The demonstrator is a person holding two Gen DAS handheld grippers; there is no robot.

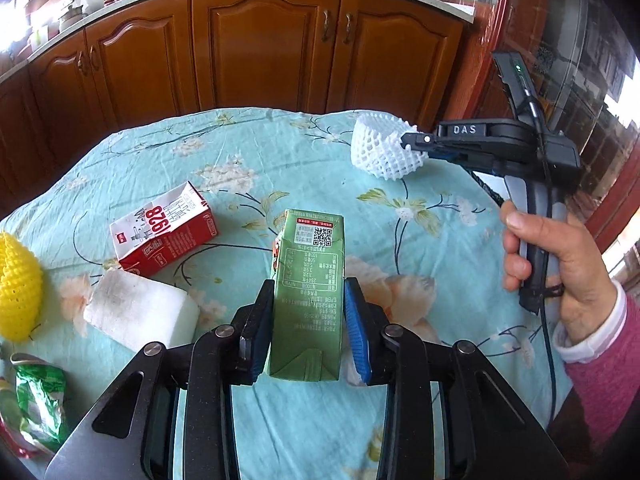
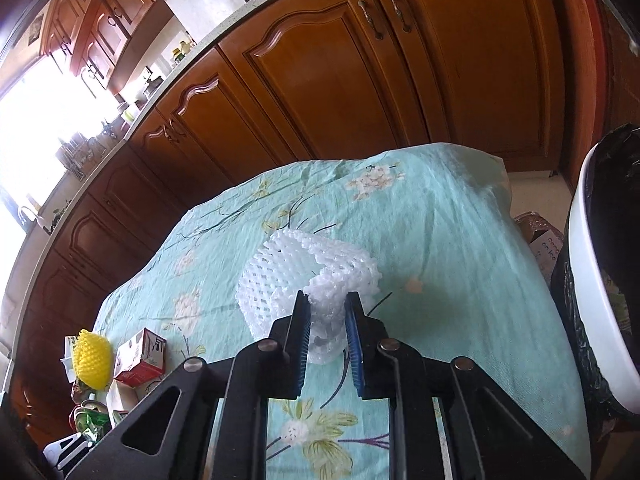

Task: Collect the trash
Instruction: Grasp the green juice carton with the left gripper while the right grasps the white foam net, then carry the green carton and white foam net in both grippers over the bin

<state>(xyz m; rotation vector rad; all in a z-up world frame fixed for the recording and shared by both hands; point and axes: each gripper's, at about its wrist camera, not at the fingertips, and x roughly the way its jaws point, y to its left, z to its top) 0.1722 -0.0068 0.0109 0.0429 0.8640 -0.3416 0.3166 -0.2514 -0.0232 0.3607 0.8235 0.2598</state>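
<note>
My left gripper is shut on a green drink carton, held above the floral tablecloth. My right gripper is shut on a white foam fruit net, pinching its near edge; it also shows in the left wrist view at the table's far right, lifted off the cloth. A red and white carton lies on its side at the left. A white foam block, a yellow foam net and a green wrapper lie near it.
A white-rimmed bin with a black liner stands right of the table. Wooden kitchen cabinets run behind the table. A cardboard box sits on the floor by the bin.
</note>
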